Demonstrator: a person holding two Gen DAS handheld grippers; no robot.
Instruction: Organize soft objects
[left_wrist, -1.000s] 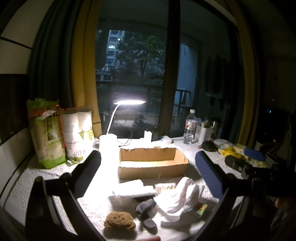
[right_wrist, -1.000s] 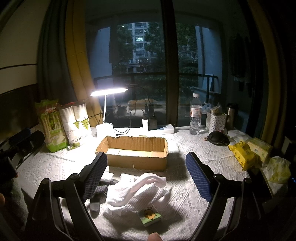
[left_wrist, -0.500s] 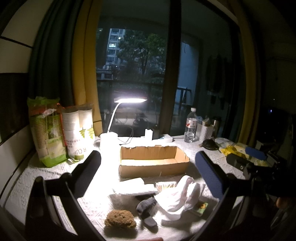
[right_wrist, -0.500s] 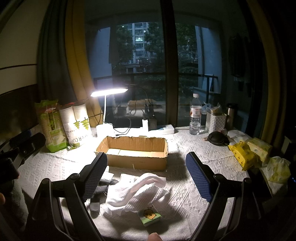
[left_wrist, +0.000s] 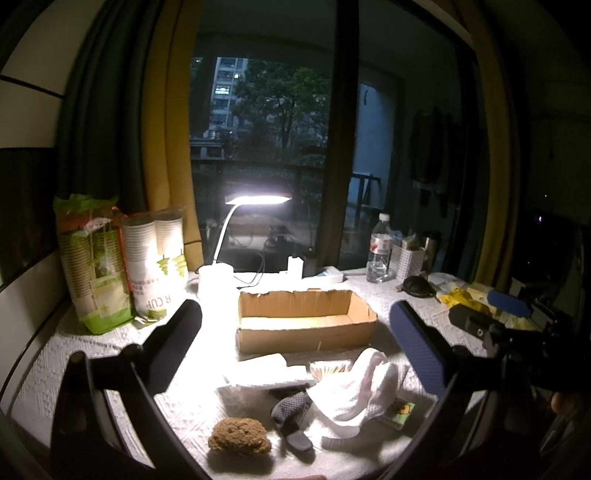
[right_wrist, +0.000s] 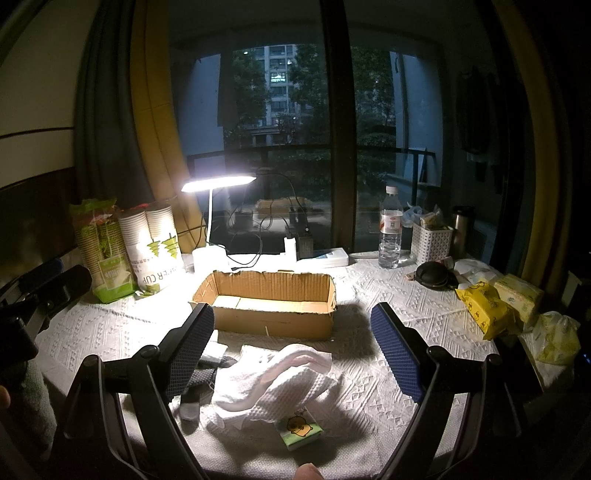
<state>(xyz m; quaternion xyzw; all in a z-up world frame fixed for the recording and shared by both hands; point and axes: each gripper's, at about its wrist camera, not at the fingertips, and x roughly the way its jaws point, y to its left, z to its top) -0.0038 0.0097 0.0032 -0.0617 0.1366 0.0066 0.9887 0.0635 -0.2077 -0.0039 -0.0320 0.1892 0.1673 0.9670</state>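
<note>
An open cardboard box (left_wrist: 306, 325) (right_wrist: 269, 306) stands empty mid-table. In front of it lie a crumpled white towel (left_wrist: 354, 391) (right_wrist: 280, 380), a brown sponge (left_wrist: 238, 437), a dark grey sock (left_wrist: 291, 413) (right_wrist: 195, 387), a white folded cloth (left_wrist: 266, 369) and a small green tissue pack (right_wrist: 299, 430) (left_wrist: 400, 411). My left gripper (left_wrist: 295, 354) is open and empty above these things. My right gripper (right_wrist: 295, 350) is open and empty above the towel. Each gripper also shows at the edge of the other's view.
A lit desk lamp (right_wrist: 218, 182) stands behind the box. Sleeves of paper cups (left_wrist: 155, 258) and a green bag (left_wrist: 92, 266) stand at the back left. A water bottle (right_wrist: 390, 229), a white basket (right_wrist: 430, 243) and yellow tissue packs (right_wrist: 487, 306) are on the right.
Both views have shifted very slightly; the left gripper has drifted a little. The grippers stay open and no object has moved.
</note>
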